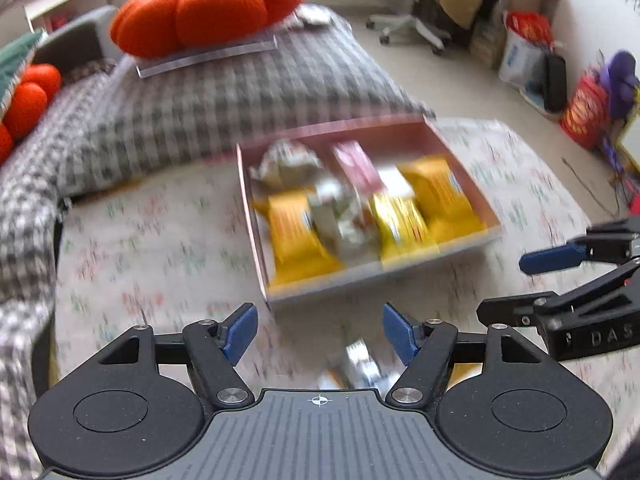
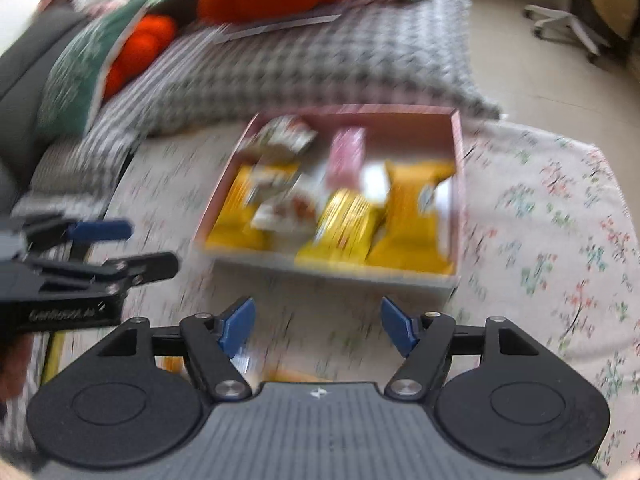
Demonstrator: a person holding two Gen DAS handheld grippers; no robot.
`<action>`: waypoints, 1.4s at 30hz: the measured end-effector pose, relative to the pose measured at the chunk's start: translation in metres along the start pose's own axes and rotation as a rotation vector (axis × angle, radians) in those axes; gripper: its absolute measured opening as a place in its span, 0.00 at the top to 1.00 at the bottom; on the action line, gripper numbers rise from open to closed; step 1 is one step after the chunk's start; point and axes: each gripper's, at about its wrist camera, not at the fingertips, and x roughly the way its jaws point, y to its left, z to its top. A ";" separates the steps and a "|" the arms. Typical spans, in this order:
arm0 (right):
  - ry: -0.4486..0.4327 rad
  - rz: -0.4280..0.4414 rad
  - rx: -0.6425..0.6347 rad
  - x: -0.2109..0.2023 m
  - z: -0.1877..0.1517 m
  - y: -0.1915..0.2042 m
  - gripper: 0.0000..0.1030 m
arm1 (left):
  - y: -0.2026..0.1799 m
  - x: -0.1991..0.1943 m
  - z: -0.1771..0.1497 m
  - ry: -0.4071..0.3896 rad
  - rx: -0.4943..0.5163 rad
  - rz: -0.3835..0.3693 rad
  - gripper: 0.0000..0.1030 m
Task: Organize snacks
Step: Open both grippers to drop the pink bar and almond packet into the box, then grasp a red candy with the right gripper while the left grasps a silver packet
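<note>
Two hand-held grippers are held above a floral-printed white cloth. The left hand-held gripper is spread, nothing between its blue pads; the right hand-held gripper is likewise spread and empty. Just beyond both, a shallow pink cardboard box is seen on the cloth, filled with yellow-wrapped snack packets, a pink packet and pale wrapped snacks. Behind it, a grey checked blanket is spread, with an orange pumpkin-shaped cushion on it.

Soft, even daylight fills the room, with no hard shadows. Both views smear with motion blur: ahead of the gripper the snack box and checked blanket streak. The gripper's own body stays sharp, and edges bend, fisheye-curved.
</note>
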 end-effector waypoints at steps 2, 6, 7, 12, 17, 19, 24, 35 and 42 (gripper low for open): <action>0.025 -0.019 -0.076 -0.002 -0.012 0.010 0.36 | -0.007 0.002 -0.009 0.028 0.004 -0.016 0.32; 0.055 -0.025 -0.178 -0.010 -0.029 0.021 0.35 | -0.025 0.000 -0.029 0.051 0.047 -0.075 0.32; 0.074 -0.018 -0.182 -0.012 -0.034 0.021 0.35 | -0.030 0.000 -0.032 0.052 0.072 -0.084 0.32; 0.146 0.000 -0.264 -0.016 -0.058 0.024 0.35 | -0.052 0.006 -0.044 0.074 0.197 -0.138 0.32; 0.239 0.012 -0.370 -0.007 -0.083 0.030 0.35 | -0.071 0.005 -0.055 0.081 0.323 -0.197 0.32; 0.272 0.008 -0.422 -0.003 -0.092 0.037 0.35 | -0.079 0.004 -0.059 0.081 0.376 -0.212 0.32; 0.309 0.043 -0.539 0.000 -0.106 0.054 0.35 | -0.098 0.010 -0.073 0.064 0.500 -0.186 0.32; 0.327 0.073 -0.538 0.019 -0.114 0.051 0.50 | -0.104 0.037 -0.072 0.062 0.495 -0.175 0.37; 0.348 0.060 -0.527 0.034 -0.117 0.049 0.65 | -0.092 0.042 -0.065 0.088 0.422 -0.203 0.69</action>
